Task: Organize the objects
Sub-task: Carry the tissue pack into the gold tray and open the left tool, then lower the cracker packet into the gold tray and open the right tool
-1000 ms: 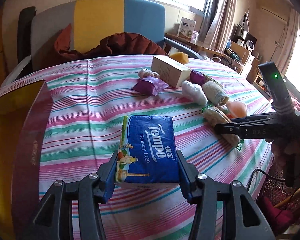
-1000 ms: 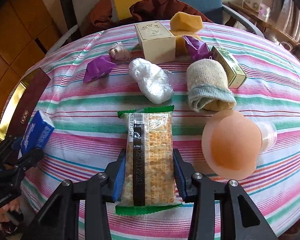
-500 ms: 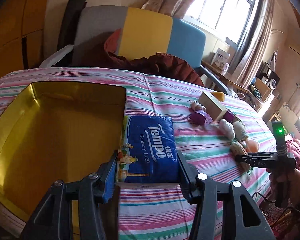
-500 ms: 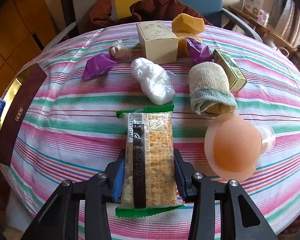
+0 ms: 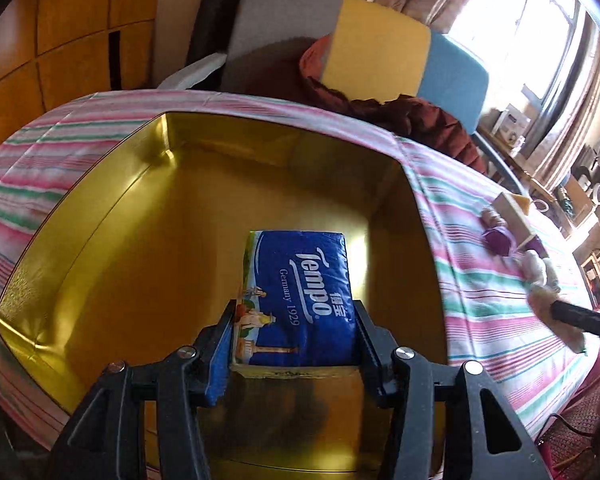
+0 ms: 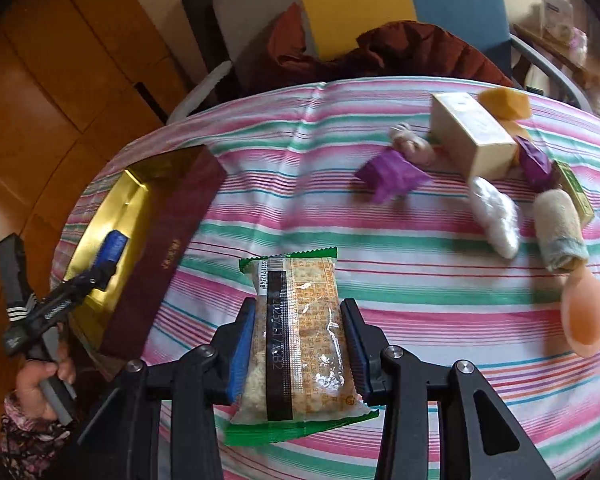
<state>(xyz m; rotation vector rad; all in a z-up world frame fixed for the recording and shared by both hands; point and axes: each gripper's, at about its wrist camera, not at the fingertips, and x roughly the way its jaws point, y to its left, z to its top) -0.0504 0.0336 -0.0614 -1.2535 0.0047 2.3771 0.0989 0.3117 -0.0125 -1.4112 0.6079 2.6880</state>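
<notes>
My left gripper point(image 5: 294, 336) is shut on a blue Tempo tissue pack point(image 5: 300, 288) and holds it over the inside of the open gold box point(image 5: 140, 216). The right wrist view shows the same gripper point(image 6: 104, 264) with the pack point(image 6: 112, 246) above the gold box point(image 6: 112, 216), which has a maroon outer wall. My right gripper point(image 6: 298, 354) is shut on a cracker packet point(image 6: 300, 336) with green ends, held above the striped tablecloth point(image 6: 300, 200).
At the table's right lie a cream carton point(image 6: 472, 140), a yellow sponge point(image 6: 504, 102), two purple wrappers point(image 6: 392, 174), a white plastic wad point(image 6: 496, 216), a rolled cloth point(image 6: 560, 232), a peach silicone piece point(image 6: 584, 316) and a green box point(image 6: 576, 192). A chair point(image 6: 352, 4) stands behind.
My left gripper carried the tissue pack leftward from above the cloth to over the gold box. My right gripper turned and shifted left with the cracker packet, bringing the box into its view.
</notes>
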